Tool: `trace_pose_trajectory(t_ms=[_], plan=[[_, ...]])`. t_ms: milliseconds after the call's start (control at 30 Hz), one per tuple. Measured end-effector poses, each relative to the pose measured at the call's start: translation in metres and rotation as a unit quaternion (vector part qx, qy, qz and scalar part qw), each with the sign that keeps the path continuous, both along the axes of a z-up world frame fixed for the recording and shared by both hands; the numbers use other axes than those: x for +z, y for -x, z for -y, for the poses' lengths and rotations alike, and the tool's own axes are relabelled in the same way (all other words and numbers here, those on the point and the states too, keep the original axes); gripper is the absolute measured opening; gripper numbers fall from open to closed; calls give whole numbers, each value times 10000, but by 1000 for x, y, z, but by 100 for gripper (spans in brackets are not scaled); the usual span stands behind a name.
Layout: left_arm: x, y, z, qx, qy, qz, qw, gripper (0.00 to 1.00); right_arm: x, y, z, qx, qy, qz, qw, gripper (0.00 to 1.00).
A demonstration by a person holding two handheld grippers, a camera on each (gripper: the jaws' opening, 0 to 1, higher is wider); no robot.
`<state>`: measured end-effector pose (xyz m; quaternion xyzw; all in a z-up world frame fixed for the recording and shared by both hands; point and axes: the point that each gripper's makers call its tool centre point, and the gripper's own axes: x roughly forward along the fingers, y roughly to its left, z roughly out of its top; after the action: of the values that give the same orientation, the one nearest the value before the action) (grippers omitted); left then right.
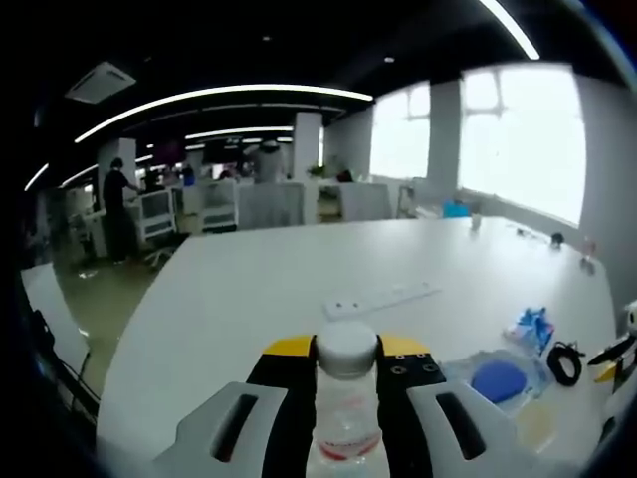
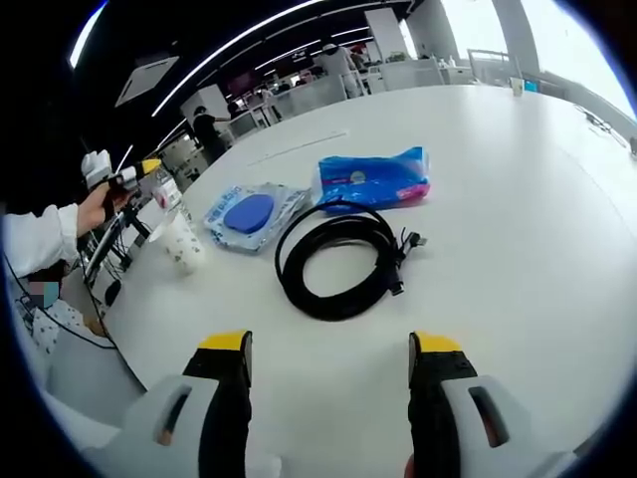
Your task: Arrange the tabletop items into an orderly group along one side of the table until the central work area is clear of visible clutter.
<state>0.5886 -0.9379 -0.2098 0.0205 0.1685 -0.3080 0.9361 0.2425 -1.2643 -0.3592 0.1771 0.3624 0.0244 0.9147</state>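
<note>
The left gripper [image 1: 346, 393] is pinching a clear plastic bottle [image 1: 345, 418] with a white cap, just under the cap, and holds it upright above the white table [image 1: 299, 269]. In the right gripper view the same bottle [image 2: 169, 199] shows far to the left, beside a plastic cup [image 2: 182, 242] that stands near the table's edge. The right gripper [image 2: 328, 398] has its jaws spread wide and holds nothing; it hovers over bare table in front of a coiled black cable [image 2: 338, 261].

The other items lie close together – a clear bag with a round blue thing inside [image 2: 249, 214], and just behind the cable a blue packet [image 2: 375, 179]. A white power strip [image 1: 383, 299] lies apart from them, further toward the middle of the table.

I judge that the grouping is only partly done, because the cable and the power strip are loose on the work area.

Some things can go wrong from here. The bottle is tall and is gripped high, so it may swing or tip over when it is set down, and the cup beside it is light – a small touch could push it off the edge. The cable is springy; if it is taken by one loop only, the coil may open and drag the blue packet with it.
</note>
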Motion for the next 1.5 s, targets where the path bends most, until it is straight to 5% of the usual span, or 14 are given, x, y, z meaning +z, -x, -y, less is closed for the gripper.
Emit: trace_pose_trajectory(t_ms=[1500], plan=[[-2,19,-11,190,203,151,9995,18,0,0,-3,-41,-9,69,10000,62]])
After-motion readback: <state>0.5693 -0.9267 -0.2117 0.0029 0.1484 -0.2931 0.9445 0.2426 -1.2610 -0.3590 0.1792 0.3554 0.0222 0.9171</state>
